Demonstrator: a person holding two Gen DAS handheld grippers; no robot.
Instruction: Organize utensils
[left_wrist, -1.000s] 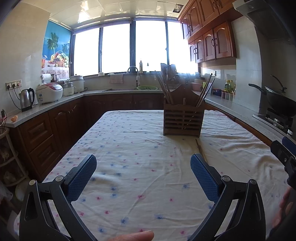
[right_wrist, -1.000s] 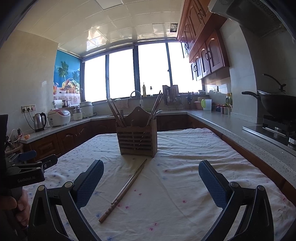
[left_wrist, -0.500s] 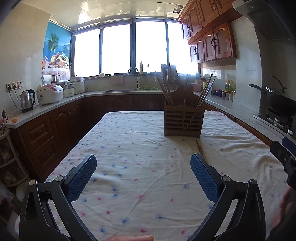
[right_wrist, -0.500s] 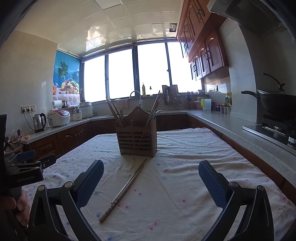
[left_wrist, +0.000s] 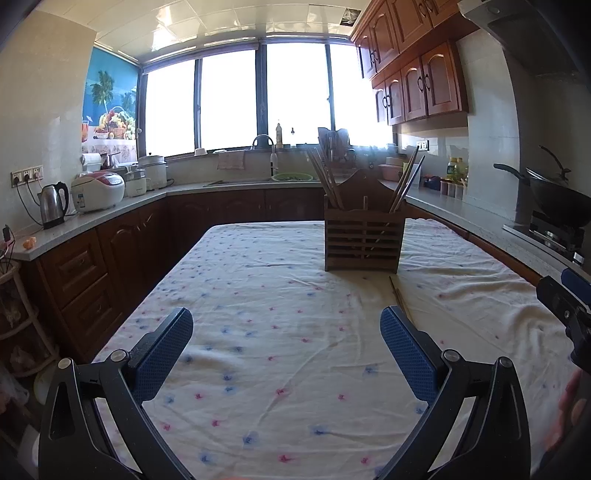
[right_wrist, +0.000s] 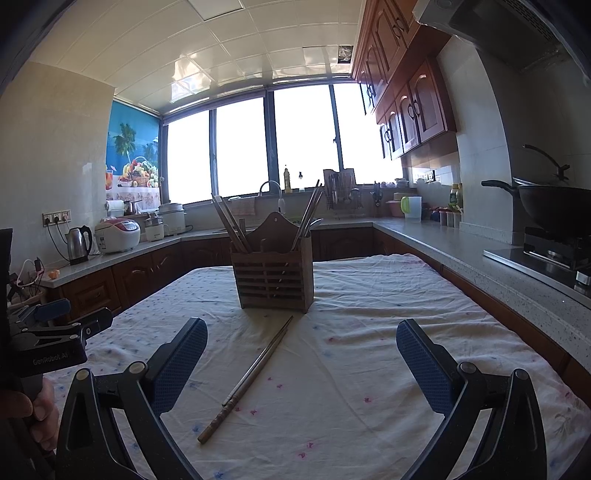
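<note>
A slatted wooden utensil holder (right_wrist: 272, 278) (left_wrist: 363, 242) stands upright on the flower-print tablecloth (right_wrist: 351, 362), with chopsticks leaning out of both its ends. A pair of chopsticks (right_wrist: 248, 376) lies on the cloth in front of it, running diagonally toward me; in the left wrist view only their far end (left_wrist: 398, 295) shows beside my right pad. My right gripper (right_wrist: 301, 365) hovers open above the cloth, with the chopsticks between its pads but below them. My left gripper (left_wrist: 286, 352) is open over bare cloth, holding nothing.
Counters wrap the room: a kettle (right_wrist: 78, 244) and rice cooker (right_wrist: 118, 235) on the left, a sink (left_wrist: 264, 177) under the windows, a wok on a stove (right_wrist: 554, 210) on the right. The table's left edge (left_wrist: 155, 288) drops toward dark cabinets. A hand (right_wrist: 33, 410) grips the left tool.
Both views have shifted very slightly; the holder sits a touch further right in the left wrist view. Both grippers stay open and the chopsticks have not moved.
</note>
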